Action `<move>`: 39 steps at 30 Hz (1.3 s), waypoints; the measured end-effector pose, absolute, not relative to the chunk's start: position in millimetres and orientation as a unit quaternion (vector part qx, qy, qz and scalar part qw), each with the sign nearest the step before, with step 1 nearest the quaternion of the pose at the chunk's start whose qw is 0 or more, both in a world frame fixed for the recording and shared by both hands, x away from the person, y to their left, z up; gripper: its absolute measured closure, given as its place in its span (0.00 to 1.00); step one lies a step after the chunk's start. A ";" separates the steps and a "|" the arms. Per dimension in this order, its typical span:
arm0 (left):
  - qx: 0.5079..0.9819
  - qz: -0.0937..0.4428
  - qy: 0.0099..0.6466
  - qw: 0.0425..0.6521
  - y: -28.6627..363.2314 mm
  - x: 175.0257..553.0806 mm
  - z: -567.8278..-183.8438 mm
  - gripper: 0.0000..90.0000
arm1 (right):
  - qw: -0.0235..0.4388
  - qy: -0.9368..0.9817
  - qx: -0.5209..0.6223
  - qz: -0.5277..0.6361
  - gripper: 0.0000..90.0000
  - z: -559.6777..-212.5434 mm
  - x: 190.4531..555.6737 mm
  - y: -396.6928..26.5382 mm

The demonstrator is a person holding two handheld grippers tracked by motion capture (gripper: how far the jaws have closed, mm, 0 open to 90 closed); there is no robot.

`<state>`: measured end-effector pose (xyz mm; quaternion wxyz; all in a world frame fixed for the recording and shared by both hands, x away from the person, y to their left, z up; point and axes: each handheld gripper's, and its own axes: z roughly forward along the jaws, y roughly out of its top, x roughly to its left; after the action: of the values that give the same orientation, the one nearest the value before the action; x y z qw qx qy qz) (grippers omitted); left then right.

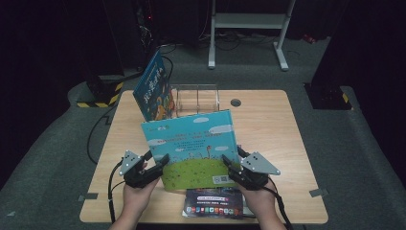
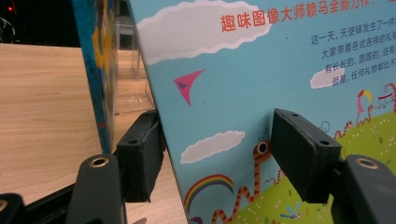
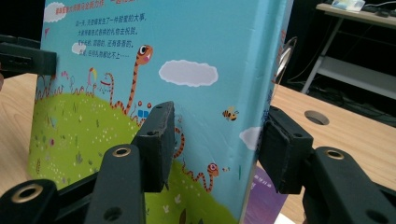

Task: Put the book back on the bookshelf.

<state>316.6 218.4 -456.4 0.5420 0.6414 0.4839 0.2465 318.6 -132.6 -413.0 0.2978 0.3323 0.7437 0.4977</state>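
The picture book (image 1: pixel 191 143) stands upright between my two grippers, its sky-blue back cover with white clouds, striped snakes and a green hill facing me. My left gripper (image 1: pixel 152 165) straddles its lower left edge: in the left gripper view one pad (image 2: pixel 140 161) lies against the far side of the cover (image 2: pixel 243 84) while the other pad (image 2: pixel 299 154) sits on the printed face near a snake's head, though I cannot tell how firmly it presses. My right gripper (image 1: pixel 234 165) takes the lower right edge the same way; in the right gripper view the near pad (image 3: pixel 161 140) rests on the cover (image 3: pixel 154 46) and the far pad (image 3: pixel 280 149) stands just beside the spine, with a thin gap that I cannot judge for certain. Neither gripper is wide; both sit at roughly the width of the book they bracket.

Beyond the book, up and to the left of my left gripper, a second book (image 1: pixel 153 88) with a blue cover leans tilted against a clear rack (image 1: pixel 198 98). Below my right gripper a dark booklet (image 1: pixel 213 203) lies flat on the desk (image 1: pixel 273 124), close to its near edge. A round hole (image 1: pixel 235 102) in the desk shows past the rack, and a metal stand (image 1: pixel 249 21) sits on the floor behind the desk
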 end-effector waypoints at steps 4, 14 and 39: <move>0.640 0.241 0.485 0.545 217.2 319.1 -455.3 0.40 | 0.301 0.742 0.333 0.498 0.54 -411.1 318.5 -134.1; 0.635 0.249 0.478 0.554 214.3 321.0 -453.4 0.42 | 0.314 0.734 0.330 0.504 0.56 -405.2 318.1 -135.2; 0.640 0.270 0.456 0.557 203.2 327.7 -447.5 0.42 | 0.347 0.721 0.323 0.505 0.56 -390.2 318.0 -138.5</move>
<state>327.7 203.2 -447.5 0.5568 0.6400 0.4556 0.2699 318.0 -138.5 -390.2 0.3472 0.3226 0.7212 0.5052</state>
